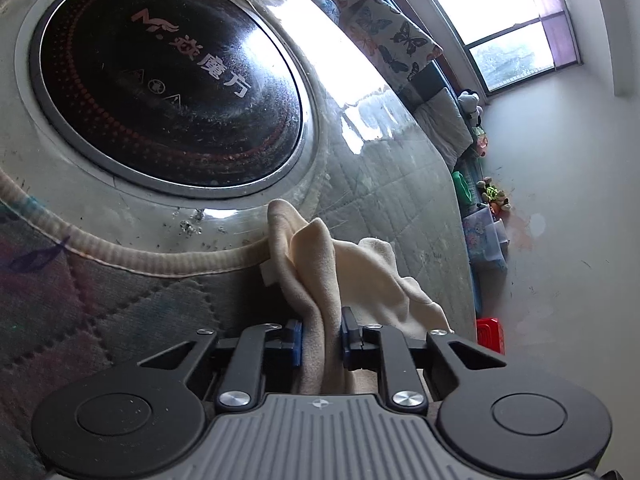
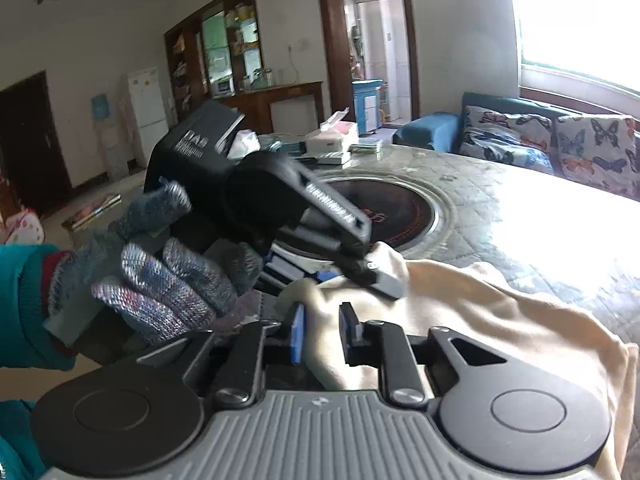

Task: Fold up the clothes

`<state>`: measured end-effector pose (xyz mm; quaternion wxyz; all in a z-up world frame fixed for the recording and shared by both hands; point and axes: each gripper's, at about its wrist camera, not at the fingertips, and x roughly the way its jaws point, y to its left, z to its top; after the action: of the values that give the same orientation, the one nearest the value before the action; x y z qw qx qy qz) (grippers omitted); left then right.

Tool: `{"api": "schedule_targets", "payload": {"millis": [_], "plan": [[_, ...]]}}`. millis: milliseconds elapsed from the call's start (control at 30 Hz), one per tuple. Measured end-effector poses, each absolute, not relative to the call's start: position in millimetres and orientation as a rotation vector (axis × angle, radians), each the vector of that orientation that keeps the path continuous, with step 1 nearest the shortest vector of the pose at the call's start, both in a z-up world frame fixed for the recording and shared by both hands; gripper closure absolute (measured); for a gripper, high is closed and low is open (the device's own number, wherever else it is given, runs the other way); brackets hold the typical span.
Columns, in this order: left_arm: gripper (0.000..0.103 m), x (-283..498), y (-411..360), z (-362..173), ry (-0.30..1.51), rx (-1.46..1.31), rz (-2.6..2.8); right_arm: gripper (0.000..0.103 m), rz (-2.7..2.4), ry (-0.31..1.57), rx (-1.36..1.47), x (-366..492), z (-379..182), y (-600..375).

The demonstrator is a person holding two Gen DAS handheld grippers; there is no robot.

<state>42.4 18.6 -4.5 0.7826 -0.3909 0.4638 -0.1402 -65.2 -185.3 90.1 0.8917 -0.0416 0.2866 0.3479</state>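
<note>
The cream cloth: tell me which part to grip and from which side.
Grip the cream cloth at its bunched near edge, coming in low from the front of the table. That edge stands up in thick folds, while the rest drapes flat. Both the left gripper and right gripper already pinch folds there.

Left claw (image 2: pixel 360 276) motion-blurred.

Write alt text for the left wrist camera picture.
The left tool is shut on a bunched cream cloth that rises from between its blue pads. Behind it a round black cooktop is set into the quilt-covered table, with a butterfly-print sofa under a bright window.
</note>
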Motion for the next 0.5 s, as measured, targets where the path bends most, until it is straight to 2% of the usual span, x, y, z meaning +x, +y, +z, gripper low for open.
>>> {"api": "schedule_targets", "payload": {"millis": [67, 133, 300, 500], "plan": [[0.084, 43, 18, -3, 0.999, -0.825, -0.306, 0.081, 0.667, 0.585, -0.063, -66, 92, -200], [0.084, 41, 16, -1, 0.993, -0.800, -0.308, 0.072, 0.588, 0.578, -0.049, -62, 93, -217], [0.084, 39, 8, 4, 0.980, -0.726, -0.309, 0.067, 0.278, 0.591, -0.025, -42, 85, -276], [0.084, 40, 2, 11, 0.966, -0.654, -0.302, 0.066, 0.147, 0.662, 0.148, -11, 58, -327]]}}
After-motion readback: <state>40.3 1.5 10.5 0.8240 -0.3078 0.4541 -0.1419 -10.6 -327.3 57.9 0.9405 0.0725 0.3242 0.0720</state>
